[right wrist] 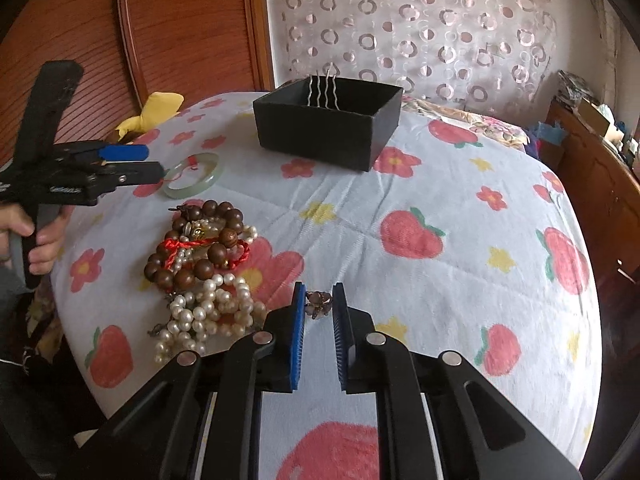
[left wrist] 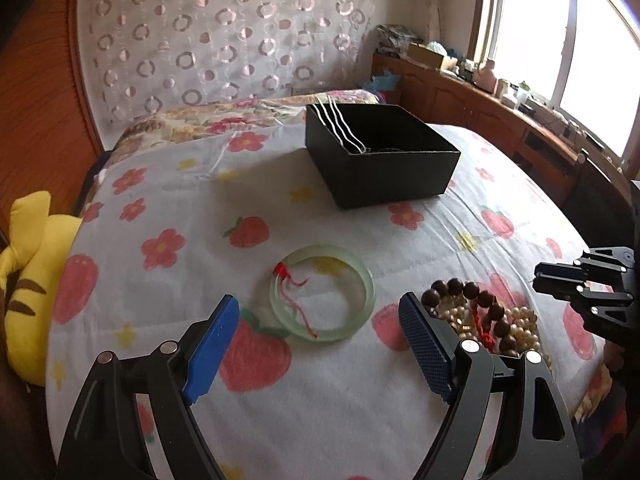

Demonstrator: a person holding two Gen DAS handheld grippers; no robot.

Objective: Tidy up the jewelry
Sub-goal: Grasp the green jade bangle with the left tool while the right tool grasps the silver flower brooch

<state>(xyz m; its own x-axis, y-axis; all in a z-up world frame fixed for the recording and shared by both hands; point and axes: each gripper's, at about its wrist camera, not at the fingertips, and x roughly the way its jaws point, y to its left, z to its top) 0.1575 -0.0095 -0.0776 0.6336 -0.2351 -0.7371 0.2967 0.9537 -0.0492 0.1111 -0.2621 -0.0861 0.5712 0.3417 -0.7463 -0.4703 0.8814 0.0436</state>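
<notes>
1. the right gripper (right wrist: 319, 309) has its blue pads drawn narrow around a small brownish flower-shaped ring (right wrist: 319, 305); the ring sits between the fingertips on the blanket (right wrist: 400, 208), and the pads look to be touching its sides.
2. the left gripper (left wrist: 320, 310) has its jaws spread wide and holds nothing — it hangs just above a pale green bangle (left wrist: 323, 292) with a red thread tied on it, which lies flat on the blanket between the two blue pads.
3. a tangled heap of jewelry (right wrist: 200, 264) lies just left of the right gripper: dark brown wooden beads, white pearl strands and a red cord, all piled together and touching.
4. a black open box (right wrist: 328, 122) stands farther back on the blanket, well apart from the heap — silver wavy hairpins (right wrist: 322, 90) lean upright against its inner wall.
5. a hand (right wrist: 38, 236) grips the left gripper's handle at the left edge of the right wrist view.
6. a yellow plush toy (left wrist: 30, 276) lies at the blanket's edge.
</notes>
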